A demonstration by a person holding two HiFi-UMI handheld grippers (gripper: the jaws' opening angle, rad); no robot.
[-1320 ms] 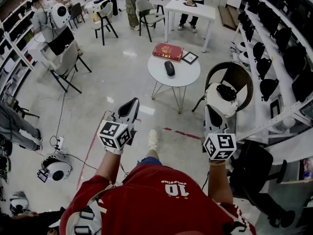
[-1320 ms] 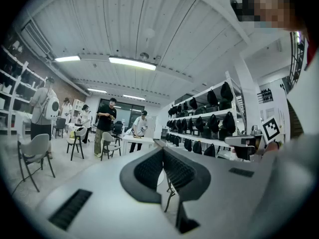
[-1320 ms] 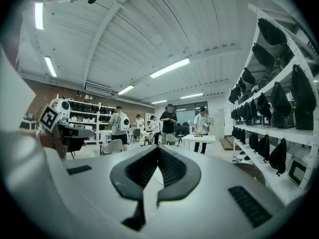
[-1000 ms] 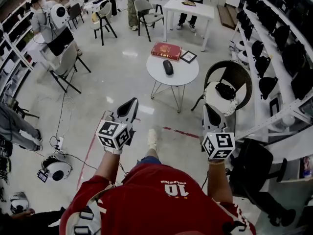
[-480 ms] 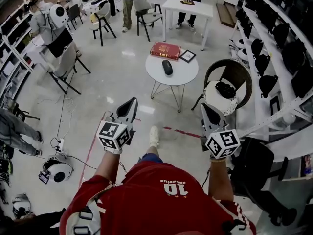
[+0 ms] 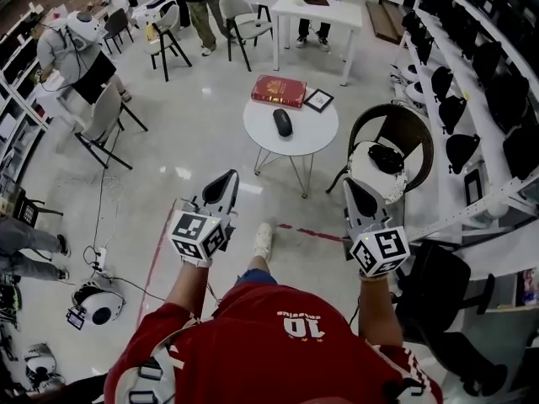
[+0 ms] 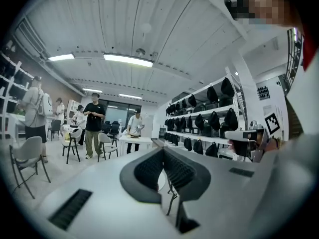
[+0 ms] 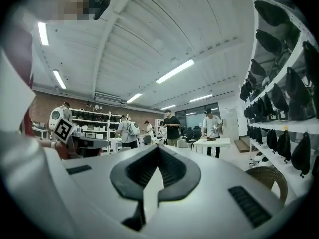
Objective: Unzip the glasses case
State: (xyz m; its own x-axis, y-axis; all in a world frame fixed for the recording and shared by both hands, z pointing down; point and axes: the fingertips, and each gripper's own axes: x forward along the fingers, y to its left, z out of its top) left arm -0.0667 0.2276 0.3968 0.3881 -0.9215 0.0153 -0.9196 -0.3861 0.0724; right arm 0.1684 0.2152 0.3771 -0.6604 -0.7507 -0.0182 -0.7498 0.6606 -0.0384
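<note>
Head view: the black oval zip-up glasses case (image 6: 282,122) lies on the small round white table (image 6: 318,135) at twelve o'clock, well apart from both grippers. The left gripper (image 6: 226,182) and the right gripper (image 6: 352,188) are each closed on nothing. The likeliest trouble is that the rounded case skates or spins across the smooth top when its zip is tugged, unless one gripper pins it. The zip pull is too small to make out, so a pinch may miss it.
</note>
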